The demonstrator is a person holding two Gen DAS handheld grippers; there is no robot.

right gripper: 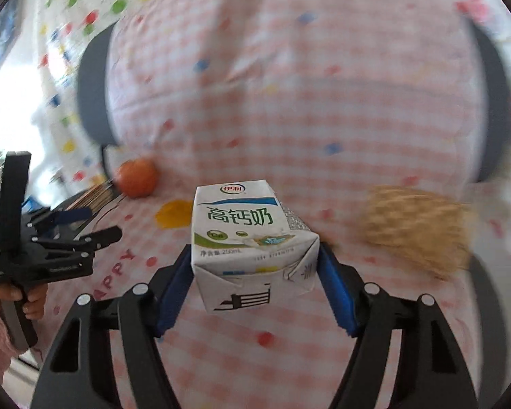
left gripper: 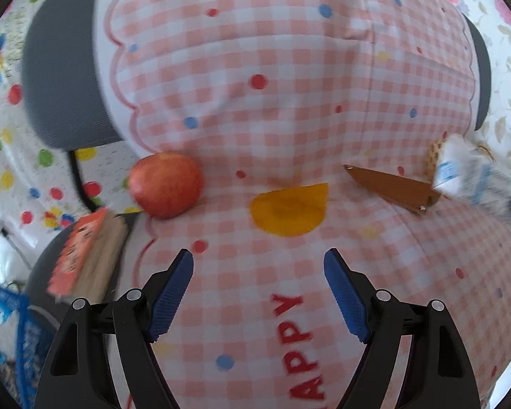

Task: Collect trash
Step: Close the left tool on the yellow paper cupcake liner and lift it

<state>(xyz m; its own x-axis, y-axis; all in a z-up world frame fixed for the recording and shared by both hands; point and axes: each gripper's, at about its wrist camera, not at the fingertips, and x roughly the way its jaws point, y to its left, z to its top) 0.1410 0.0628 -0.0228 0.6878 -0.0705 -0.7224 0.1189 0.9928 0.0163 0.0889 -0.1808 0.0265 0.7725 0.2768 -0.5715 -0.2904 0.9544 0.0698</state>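
Observation:
My right gripper [right gripper: 255, 266] is shut on a white milk carton [right gripper: 252, 235] with green lettering and holds it above the pink checked tablecloth [right gripper: 289, 109]. My left gripper [left gripper: 259, 272] is open and empty above the cloth, just short of a yellow-orange peel [left gripper: 289, 209]; it also shows at the left of the right wrist view [right gripper: 85, 228]. A brown cardboard scrap [left gripper: 395, 187] lies to the right of the peel. The carton shows blurred at the right edge of the left wrist view [left gripper: 460, 170].
A red apple [left gripper: 167, 185] sits at the cloth's left edge, with an orange-covered book [left gripper: 85, 252] beside it. A tan woven thing [right gripper: 419, 228] lies on the cloth to the right. Grey chair backs [left gripper: 61, 81] stand around the table. Blue packaging [left gripper: 6, 334] is at lower left.

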